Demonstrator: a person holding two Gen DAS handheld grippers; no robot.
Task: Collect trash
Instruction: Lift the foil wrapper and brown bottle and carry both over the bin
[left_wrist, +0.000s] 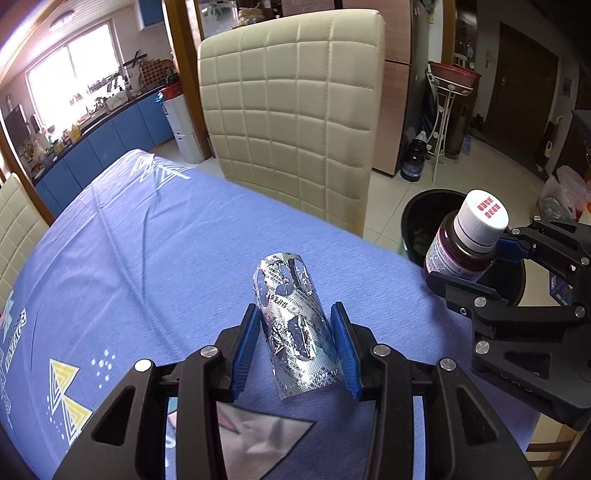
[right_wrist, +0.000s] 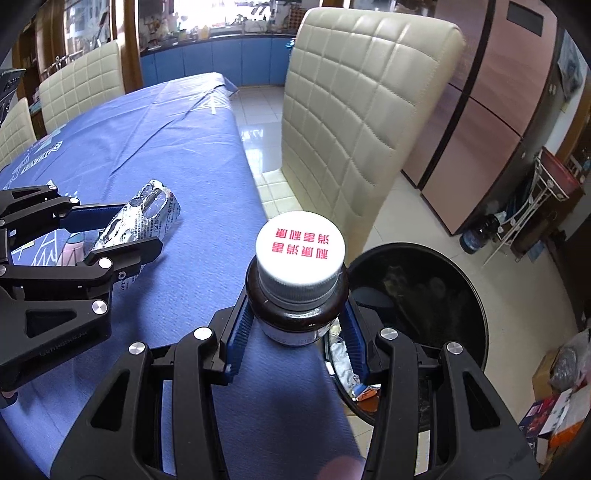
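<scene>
Between blue fingers (left_wrist: 343, 347), curled silver blister pack (left_wrist: 295, 325), torn foil pockets

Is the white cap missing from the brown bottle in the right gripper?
No, the white cap with red characters sits on the brown bottle, which the right gripper clamps between its blue pads.

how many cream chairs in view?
3. One at the table's right side by the bin; two on the left side, one farther and one nearer. More may be hidden.
</scene>
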